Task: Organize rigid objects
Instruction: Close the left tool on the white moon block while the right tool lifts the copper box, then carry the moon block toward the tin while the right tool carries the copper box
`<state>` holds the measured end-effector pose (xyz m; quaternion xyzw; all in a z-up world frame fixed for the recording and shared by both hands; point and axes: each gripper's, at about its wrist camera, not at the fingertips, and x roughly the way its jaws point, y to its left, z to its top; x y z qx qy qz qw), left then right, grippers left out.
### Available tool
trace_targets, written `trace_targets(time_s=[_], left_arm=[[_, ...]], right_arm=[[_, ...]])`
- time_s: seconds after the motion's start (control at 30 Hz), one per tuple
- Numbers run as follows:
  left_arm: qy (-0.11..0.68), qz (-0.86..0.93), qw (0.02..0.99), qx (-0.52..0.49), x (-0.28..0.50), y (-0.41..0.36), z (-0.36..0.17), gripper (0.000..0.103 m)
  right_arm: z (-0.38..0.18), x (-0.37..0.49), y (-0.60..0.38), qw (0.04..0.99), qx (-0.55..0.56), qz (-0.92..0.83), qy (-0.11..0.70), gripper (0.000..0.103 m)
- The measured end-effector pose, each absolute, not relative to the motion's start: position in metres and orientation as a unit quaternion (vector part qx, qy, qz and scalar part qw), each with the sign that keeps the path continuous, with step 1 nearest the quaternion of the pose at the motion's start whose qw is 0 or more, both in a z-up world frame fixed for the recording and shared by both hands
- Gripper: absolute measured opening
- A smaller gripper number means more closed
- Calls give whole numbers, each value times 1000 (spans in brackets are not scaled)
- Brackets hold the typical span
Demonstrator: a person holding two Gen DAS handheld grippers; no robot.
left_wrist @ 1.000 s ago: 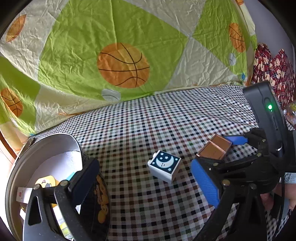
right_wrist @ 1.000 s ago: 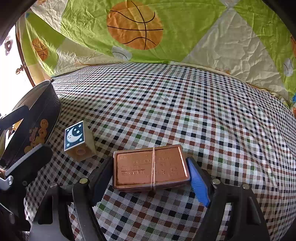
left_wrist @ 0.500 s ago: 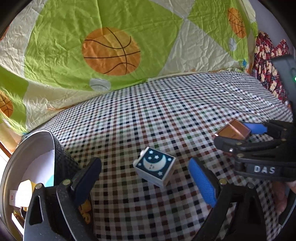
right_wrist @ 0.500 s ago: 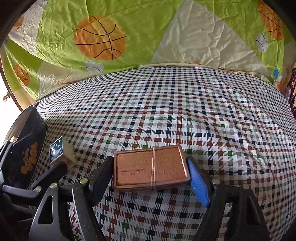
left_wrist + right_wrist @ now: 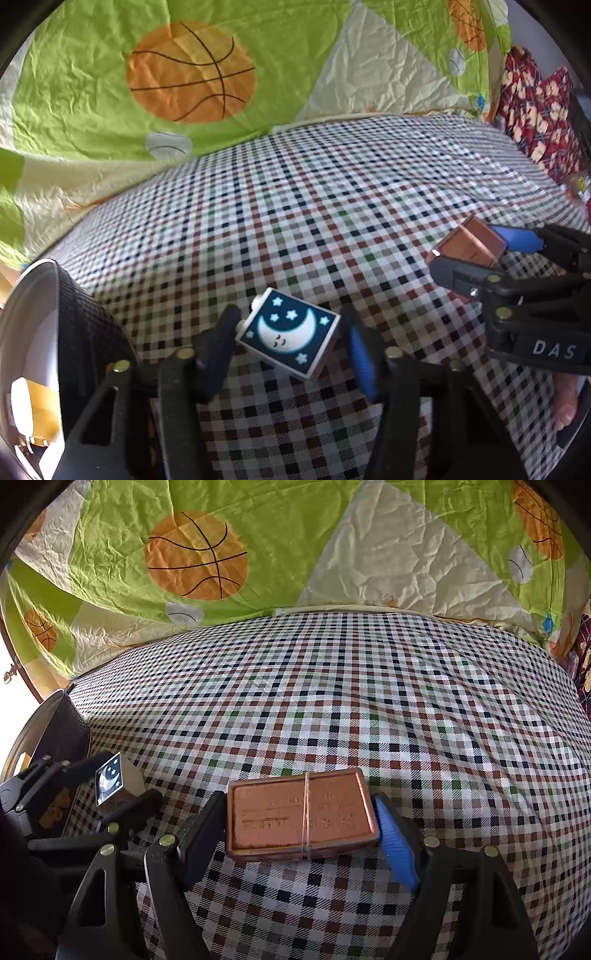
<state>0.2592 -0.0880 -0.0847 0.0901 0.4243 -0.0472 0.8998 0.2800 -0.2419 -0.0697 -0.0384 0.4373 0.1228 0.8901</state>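
A small white block with a dark blue moon-and-stars face (image 5: 290,338) sits on the checked cloth between the fingers of my left gripper (image 5: 291,347). The fingers are close on both sides and touch it or nearly so. The block also shows in the right wrist view (image 5: 109,781), inside the left gripper. My right gripper (image 5: 301,829) is shut on a flat copper-brown tin with a rubber band round it (image 5: 301,814) and holds it just above the cloth. The tin also shows in the left wrist view (image 5: 467,245).
A round black tin with a silver rim (image 5: 40,332) stands at the left with yellow and white things inside; it also shows in the right wrist view (image 5: 55,727). A green basketball-print sheet (image 5: 192,74) hangs behind the checked cloth (image 5: 369,701). Red patterned fabric (image 5: 535,107) lies at the far right.
My left gripper has moved forward over the moon block and its fingers have narrowed round it. My right gripper keeps hold of the copper tin and has drifted right of the left gripper.
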Motion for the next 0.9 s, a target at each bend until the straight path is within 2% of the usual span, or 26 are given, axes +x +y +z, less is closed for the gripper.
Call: trace_targets(time_s=[0.9], left_arm=[[306, 7, 950, 68, 222, -74, -52, 51]], right_arm=[[-44, 251, -252, 929, -32, 111, 352, 79]])
